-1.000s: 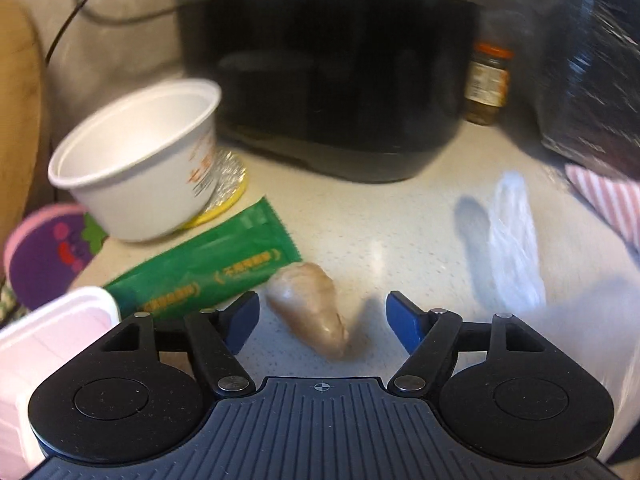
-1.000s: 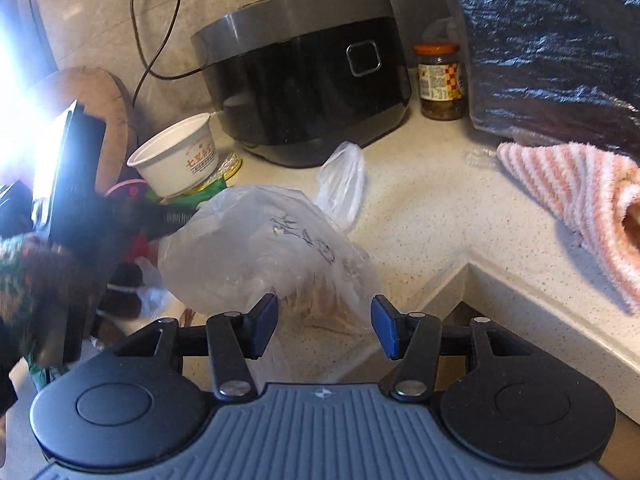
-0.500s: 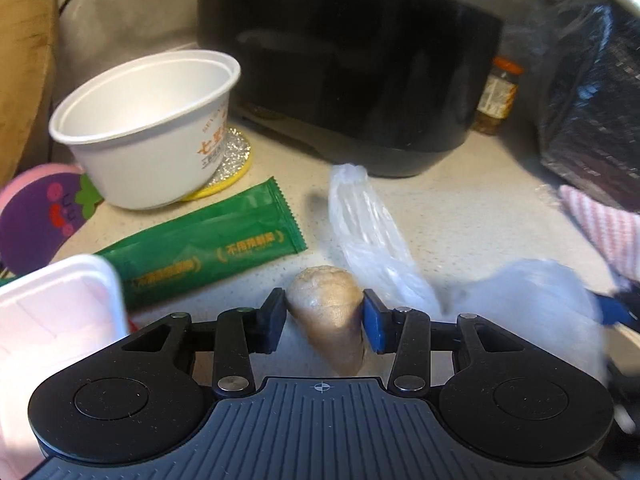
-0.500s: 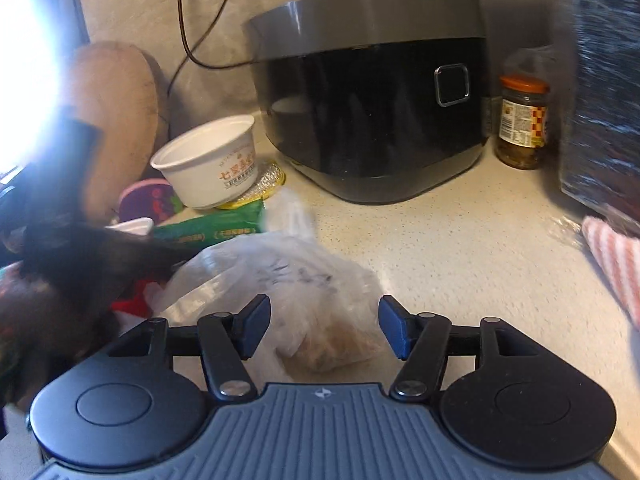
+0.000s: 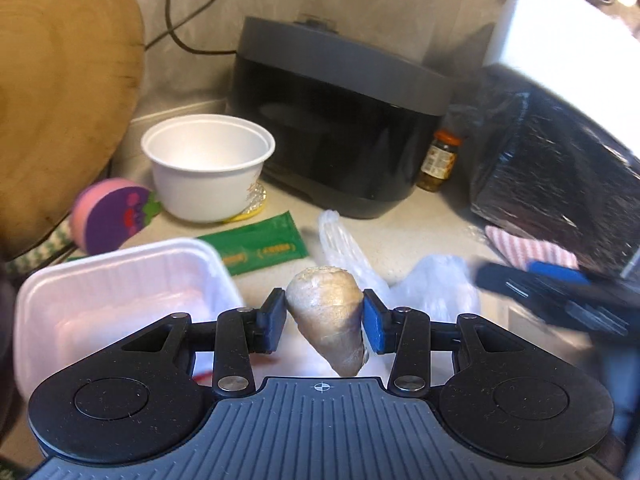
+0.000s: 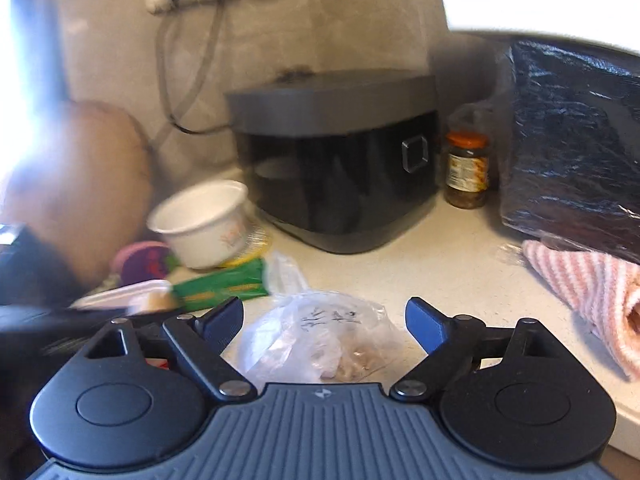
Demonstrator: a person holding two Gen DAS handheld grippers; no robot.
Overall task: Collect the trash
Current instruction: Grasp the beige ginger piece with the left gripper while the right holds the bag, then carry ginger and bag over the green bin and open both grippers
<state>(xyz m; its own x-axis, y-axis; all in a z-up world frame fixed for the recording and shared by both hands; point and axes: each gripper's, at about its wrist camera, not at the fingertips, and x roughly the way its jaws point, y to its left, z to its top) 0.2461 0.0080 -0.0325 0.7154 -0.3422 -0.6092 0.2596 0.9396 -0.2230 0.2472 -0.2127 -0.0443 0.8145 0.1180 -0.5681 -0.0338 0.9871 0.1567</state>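
My left gripper (image 5: 323, 316) is shut on a beige lumpy piece of food scrap (image 5: 326, 312) and holds it above the counter. A clear plastic bag (image 5: 432, 288) with scraps lies just ahead to the right. My right gripper (image 6: 324, 320) is open, its fingers on either side of that plastic bag (image 6: 320, 332), which lies on the counter. A green wrapper (image 5: 260, 250) and a white paper bowl (image 5: 208, 164) lie farther back. The wrapper (image 6: 224, 286) and bowl (image 6: 204, 224) also show in the right wrist view.
A white foam tray (image 5: 116, 296) sits at the near left. A black rice cooker (image 5: 340, 120), a jar (image 6: 466, 170), a foil-wrapped block (image 6: 576, 136) and a striped pink towel (image 6: 588, 288) stand behind and right. A wooden board (image 5: 60, 80) and purple sponge (image 5: 112, 216) are left.
My left gripper shut on the food scrap and lifted it off the counter. My right gripper moved closer to the plastic bag and opened wider.
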